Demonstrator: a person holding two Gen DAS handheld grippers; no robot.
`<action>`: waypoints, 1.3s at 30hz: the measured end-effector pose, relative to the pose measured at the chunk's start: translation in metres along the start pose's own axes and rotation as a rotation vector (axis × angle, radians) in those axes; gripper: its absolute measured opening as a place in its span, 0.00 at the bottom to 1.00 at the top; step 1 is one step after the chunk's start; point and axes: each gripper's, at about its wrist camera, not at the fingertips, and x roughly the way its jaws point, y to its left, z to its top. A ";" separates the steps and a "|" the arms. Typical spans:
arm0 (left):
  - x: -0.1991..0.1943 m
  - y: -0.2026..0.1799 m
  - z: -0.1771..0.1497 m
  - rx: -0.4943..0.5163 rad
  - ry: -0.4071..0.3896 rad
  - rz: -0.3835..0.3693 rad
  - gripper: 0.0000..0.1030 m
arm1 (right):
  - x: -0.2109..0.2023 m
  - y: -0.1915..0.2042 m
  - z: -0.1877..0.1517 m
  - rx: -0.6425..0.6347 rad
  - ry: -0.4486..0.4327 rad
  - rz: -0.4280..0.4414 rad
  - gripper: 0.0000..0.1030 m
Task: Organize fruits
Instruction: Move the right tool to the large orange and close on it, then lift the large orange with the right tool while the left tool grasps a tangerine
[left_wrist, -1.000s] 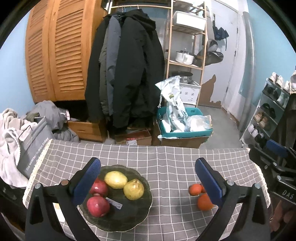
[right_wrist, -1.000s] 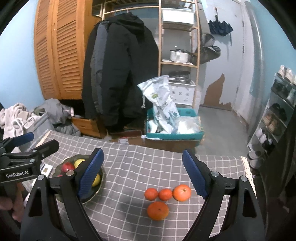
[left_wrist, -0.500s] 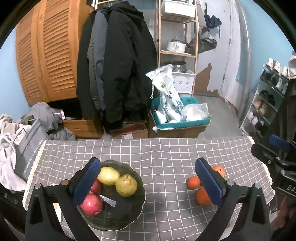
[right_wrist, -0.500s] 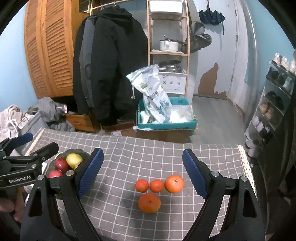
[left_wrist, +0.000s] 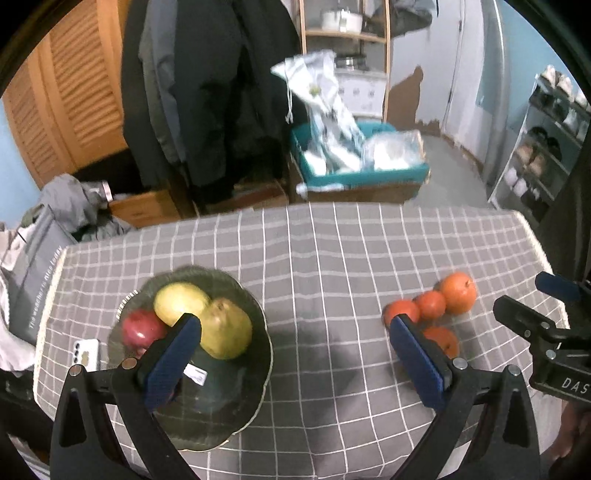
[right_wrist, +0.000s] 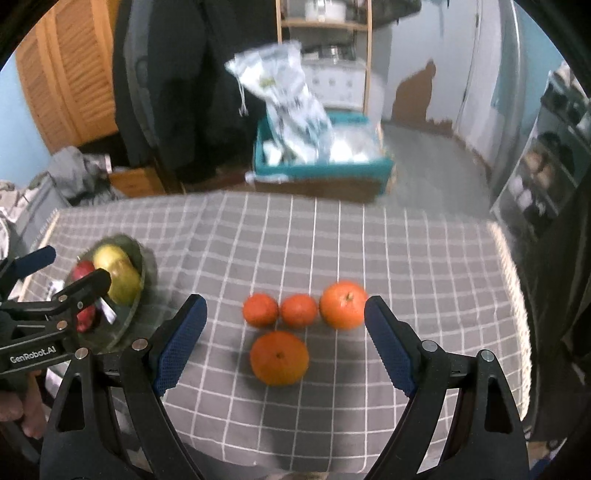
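Looking down my two wrist cameras, I see both hand-held grippers spread wide and empty above a grey checked surface (right_wrist: 406, 258). My right hand-held gripper (right_wrist: 284, 332) frames four oranges (right_wrist: 279, 357) clustered together. My left hand-held gripper (left_wrist: 295, 343) hangs beside a dark bowl (left_wrist: 236, 406) holding a pear (left_wrist: 225, 326), a yellow fruit (left_wrist: 179, 301) and a red fruit (left_wrist: 138, 328).

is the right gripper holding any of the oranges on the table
No, the right gripper is open above the four oranges, which lie loose on the tablecloth.
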 end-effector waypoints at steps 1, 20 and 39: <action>0.004 0.000 -0.001 0.002 0.011 0.003 1.00 | 0.008 -0.002 -0.003 0.007 0.024 0.005 0.84; 0.073 -0.013 -0.033 0.064 0.180 0.054 1.00 | 0.099 -0.005 -0.041 -0.004 0.283 0.029 0.84; 0.086 -0.033 -0.027 0.106 0.192 0.033 1.00 | 0.136 -0.001 -0.051 -0.020 0.339 0.094 0.66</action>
